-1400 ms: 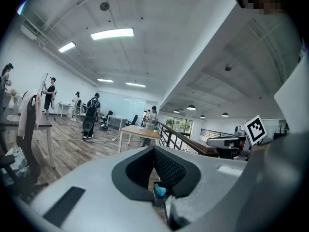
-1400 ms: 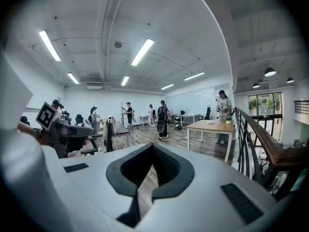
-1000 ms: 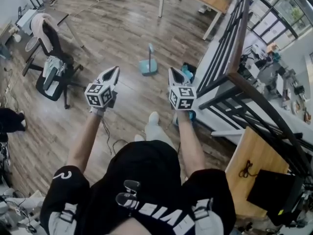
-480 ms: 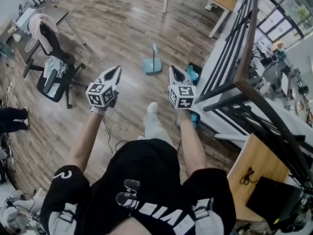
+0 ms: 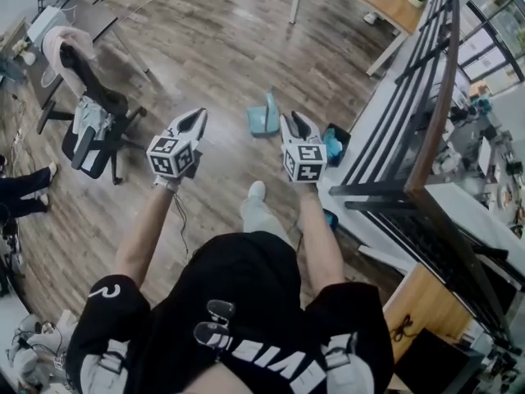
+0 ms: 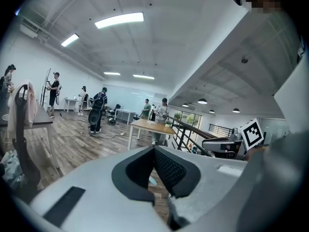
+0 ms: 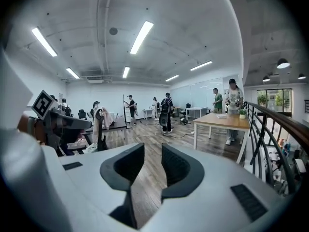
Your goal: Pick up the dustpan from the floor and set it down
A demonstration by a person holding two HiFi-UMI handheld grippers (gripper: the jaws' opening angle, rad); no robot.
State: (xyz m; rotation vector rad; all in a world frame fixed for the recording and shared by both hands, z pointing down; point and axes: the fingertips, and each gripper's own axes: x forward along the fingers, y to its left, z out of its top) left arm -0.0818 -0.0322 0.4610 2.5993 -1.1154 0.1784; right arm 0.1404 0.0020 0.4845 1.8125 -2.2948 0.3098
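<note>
Teal dustpan (image 5: 261,121): stands on the wood floor (image 5: 213,48), pan down and handle upright, toward the floor's edge along the black railing (image 5: 426,80). Change since a second ago: it then lay well beyond both hand-held grippers, higher in the head view. It now sits level with their tips, in the gap between the two, just beside the right hand-held gripper (image 5: 294,121) and further from the left hand-held gripper (image 5: 195,118). No contact with either shows. Right hand-held gripper: jaws opening, a plain gap between the pads, only floorboards seen through it. Left hand-held gripper: pads meeting at the tips, nothing clamped. Office chair (image 5: 90,130): remains by the floor's left edge. Hidden or unclear: the right hand-held gripper's body cuts off the pan's right edge in the head view. The right gripper view shows no dustpan, as the gripper's own grey shell covers the near floor. In the left gripper view a pale teal sliver shows below the closed tips, too small to identify.
</note>
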